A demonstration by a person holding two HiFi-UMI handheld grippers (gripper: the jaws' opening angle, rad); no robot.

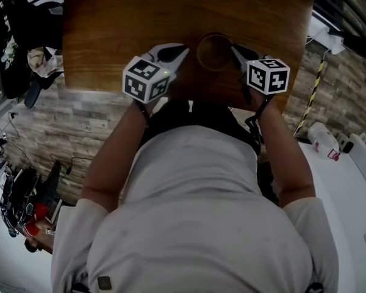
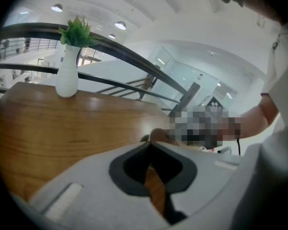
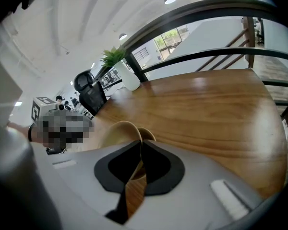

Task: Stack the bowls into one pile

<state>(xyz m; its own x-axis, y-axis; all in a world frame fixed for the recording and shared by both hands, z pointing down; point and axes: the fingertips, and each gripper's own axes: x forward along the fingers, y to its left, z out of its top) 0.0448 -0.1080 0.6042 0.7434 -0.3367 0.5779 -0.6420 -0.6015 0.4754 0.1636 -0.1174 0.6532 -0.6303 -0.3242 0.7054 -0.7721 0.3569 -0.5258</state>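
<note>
**One pile in sight, both grippers at its rim**

The wooden bench [image 1: 140, 29] shows a bowl [image 1: 215, 52] at one spot only, near its front edge. In the right gripper view a second rim seems nested behind the first, so stacking looks nearly finished, though bowls out of view cannot be ruled out. Both forearms [image 1: 119, 151] reach forward and slope downward, one on each side of the bowl. The right gripper [image 3: 138, 143] is closed on the bowl's thin rim. The left gripper [image 2: 151, 144] is closed too, seemingly pinching the opposite rim.
</note>
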